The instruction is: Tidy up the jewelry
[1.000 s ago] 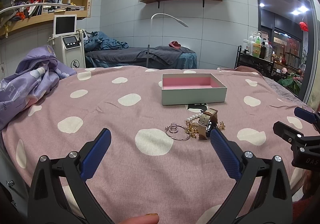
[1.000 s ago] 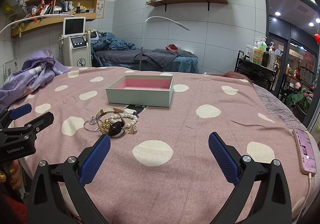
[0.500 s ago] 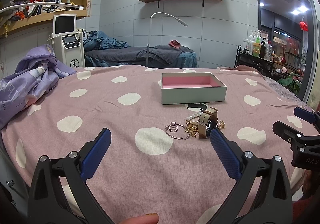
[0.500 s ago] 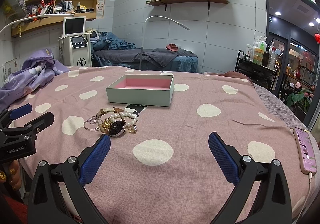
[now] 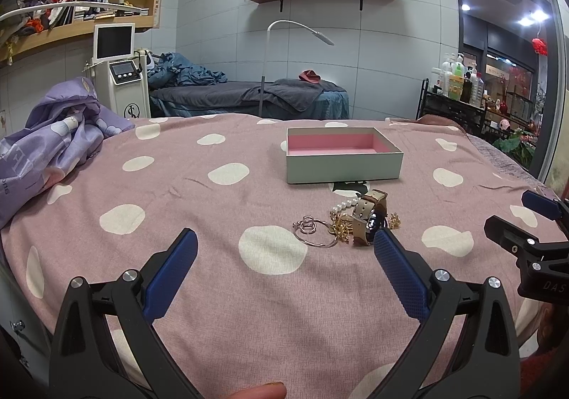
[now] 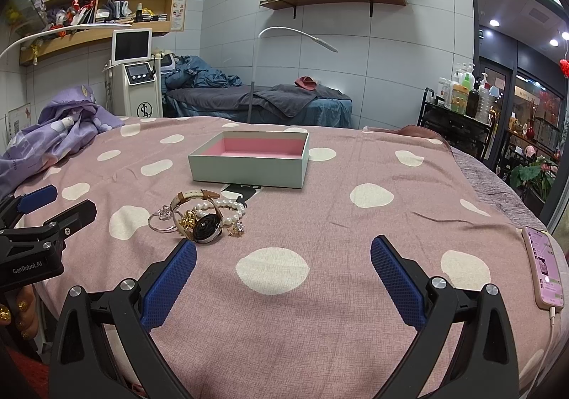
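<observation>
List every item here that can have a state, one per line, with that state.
left gripper: open, empty, above the bedspread.
right gripper: open, empty.
box: lidless, pink inside, nothing in it.
watch: on the bedspread, on edge, strap buckled into a loop.
pearl bracelet: lying in the pile, outside the box.
silver ring: lying flat beside the watch.
phone: screen lit, cable plugged in.

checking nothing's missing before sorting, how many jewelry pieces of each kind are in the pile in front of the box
watch: 1
pearl bracelet: 1
thin silver bangle with charm: 1
small gold pieces, one by the watch and one apart: 2
total: 5, though overlapping pieces may hide more
</observation>
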`<state>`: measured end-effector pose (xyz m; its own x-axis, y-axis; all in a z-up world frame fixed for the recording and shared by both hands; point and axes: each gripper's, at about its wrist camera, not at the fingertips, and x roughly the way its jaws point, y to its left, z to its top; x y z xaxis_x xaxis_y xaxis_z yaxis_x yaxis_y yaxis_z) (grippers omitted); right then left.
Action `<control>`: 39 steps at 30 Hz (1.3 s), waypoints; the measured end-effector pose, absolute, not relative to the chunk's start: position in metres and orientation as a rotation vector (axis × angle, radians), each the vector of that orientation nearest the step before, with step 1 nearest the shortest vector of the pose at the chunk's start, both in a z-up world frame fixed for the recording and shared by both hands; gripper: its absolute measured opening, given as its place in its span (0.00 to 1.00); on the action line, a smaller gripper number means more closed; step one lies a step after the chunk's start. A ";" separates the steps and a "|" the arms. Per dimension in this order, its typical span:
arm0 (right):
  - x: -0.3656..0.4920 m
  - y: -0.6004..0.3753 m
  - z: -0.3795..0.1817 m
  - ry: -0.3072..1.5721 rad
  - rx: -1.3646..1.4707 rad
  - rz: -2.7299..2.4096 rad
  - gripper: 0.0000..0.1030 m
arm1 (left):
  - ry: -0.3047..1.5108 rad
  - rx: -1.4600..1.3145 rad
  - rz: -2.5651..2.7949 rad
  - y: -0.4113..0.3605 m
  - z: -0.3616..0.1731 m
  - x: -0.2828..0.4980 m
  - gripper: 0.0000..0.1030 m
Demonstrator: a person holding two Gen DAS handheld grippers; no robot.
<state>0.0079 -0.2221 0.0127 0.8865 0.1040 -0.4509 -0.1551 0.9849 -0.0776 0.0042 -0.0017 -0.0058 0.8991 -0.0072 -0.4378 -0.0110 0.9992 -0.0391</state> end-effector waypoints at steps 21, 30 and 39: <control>0.078 -0.214 -0.012 0.741 -0.187 0.261 0.89 | 0.647 -0.001 -0.275 -0.013 -0.018 0.074 0.82; 0.122 -0.207 -0.028 0.894 -0.241 0.364 0.66 | 0.753 0.050 -0.387 -0.037 -0.026 0.121 0.52; 0.146 -0.182 -0.035 0.939 -0.347 0.458 0.48 | 0.823 0.071 -0.442 -0.050 -0.035 0.142 0.26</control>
